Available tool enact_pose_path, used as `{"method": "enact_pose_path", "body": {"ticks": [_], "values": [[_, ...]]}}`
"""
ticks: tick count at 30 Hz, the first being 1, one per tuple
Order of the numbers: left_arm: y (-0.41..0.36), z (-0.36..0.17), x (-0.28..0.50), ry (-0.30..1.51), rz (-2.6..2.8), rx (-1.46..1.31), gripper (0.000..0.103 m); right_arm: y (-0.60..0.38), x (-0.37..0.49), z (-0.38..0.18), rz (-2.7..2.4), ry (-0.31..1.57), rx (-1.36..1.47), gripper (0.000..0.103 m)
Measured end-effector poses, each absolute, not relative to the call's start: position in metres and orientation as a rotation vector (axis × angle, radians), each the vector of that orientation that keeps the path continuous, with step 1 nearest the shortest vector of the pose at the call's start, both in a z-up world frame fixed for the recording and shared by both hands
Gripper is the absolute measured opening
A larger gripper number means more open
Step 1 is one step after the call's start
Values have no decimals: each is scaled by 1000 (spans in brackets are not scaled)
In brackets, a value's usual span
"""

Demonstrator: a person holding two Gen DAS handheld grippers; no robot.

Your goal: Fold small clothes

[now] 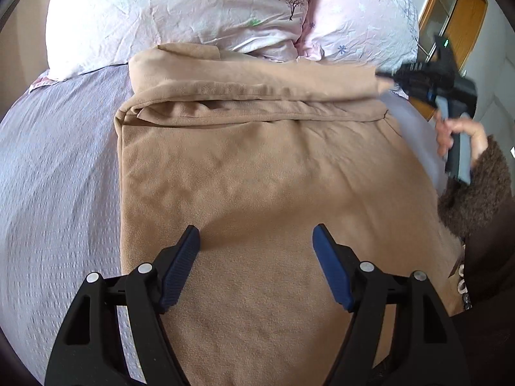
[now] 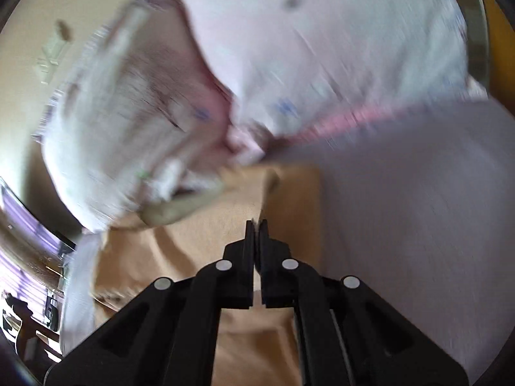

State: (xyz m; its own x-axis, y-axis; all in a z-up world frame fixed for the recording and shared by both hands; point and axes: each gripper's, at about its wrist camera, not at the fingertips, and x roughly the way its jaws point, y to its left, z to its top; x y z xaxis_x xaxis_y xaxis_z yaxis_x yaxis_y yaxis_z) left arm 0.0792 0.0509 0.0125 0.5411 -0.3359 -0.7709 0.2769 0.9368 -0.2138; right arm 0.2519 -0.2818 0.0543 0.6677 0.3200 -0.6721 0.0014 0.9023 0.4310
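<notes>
Tan garment (image 1: 257, 177) spread flat on lavender bedsheet (image 1: 58, 177), far end folded back on itself into a thick band just in front of two floral pillows (image 1: 180, 9). Folded band runs across the width of the cloth; far right corner lifted off the sheet.

Left gripper (image 1: 256, 241) poised above near half of garment, tilted downward, jaws spread wide, blue pads (image 1: 182, 267) apart with nothing between them. Cloth directly beneath and between the fingers; contact with fabric cannot be told.

Right gripper (image 1: 386, 78) at far right corner of folded band, seen from left wrist view reaching in from the right side. Right hand (image 1: 457, 132) wrapped around handle, fuzzy brown sleeve (image 1: 473, 193) at wrist. From right wrist view, right gripper (image 2: 256, 225) jaws pinched nearly together on a thin edge of tan garment (image 2: 199, 251); fabric drapes away below and left of the tips. View heavily motion-blurred; pillows (image 2: 322, 48) and bedsheet (image 2: 418, 193) smeared.

Wooden furniture (image 1: 466, 16) beyond bed at upper right.
</notes>
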Motion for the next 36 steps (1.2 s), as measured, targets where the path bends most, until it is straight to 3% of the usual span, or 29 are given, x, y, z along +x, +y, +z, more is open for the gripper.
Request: {"method": "enact_pose_path", "body": {"ticks": [6,9,10,11,13,19,23,27,33,34,36], "values": [[56,12,73,917,-361,-107,73,-289,248,40,158,833,422,2],[67,18,61,903,-396,-171,73,-286,250,24,100,937,386,10],[73,21,54,886,-407,-191,73,-290,242,23,97,936,397,17],[81,26,43,861,-415,-207,73,-296,227,26,95,923,408,35],[98,32,21,828,-424,-226,74,-306,197,34,150,888,430,55],[145,30,-39,791,-497,-342,82,-337,82,30,513,857,511,62],[167,5,-78,820,-543,-449,85,-357,1,11,658,890,513,76],[173,-24,-85,887,-513,-535,85,-371,-44,-20,627,1011,498,76],[160,-35,-70,908,-513,-560,83,-376,-32,-55,618,1054,585,76],[159,-36,-68,909,-515,-564,81,-373,-30,-58,636,1055,590,74],[159,-40,-65,918,-528,-596,69,-365,-25,-64,688,1058,605,55]]}}
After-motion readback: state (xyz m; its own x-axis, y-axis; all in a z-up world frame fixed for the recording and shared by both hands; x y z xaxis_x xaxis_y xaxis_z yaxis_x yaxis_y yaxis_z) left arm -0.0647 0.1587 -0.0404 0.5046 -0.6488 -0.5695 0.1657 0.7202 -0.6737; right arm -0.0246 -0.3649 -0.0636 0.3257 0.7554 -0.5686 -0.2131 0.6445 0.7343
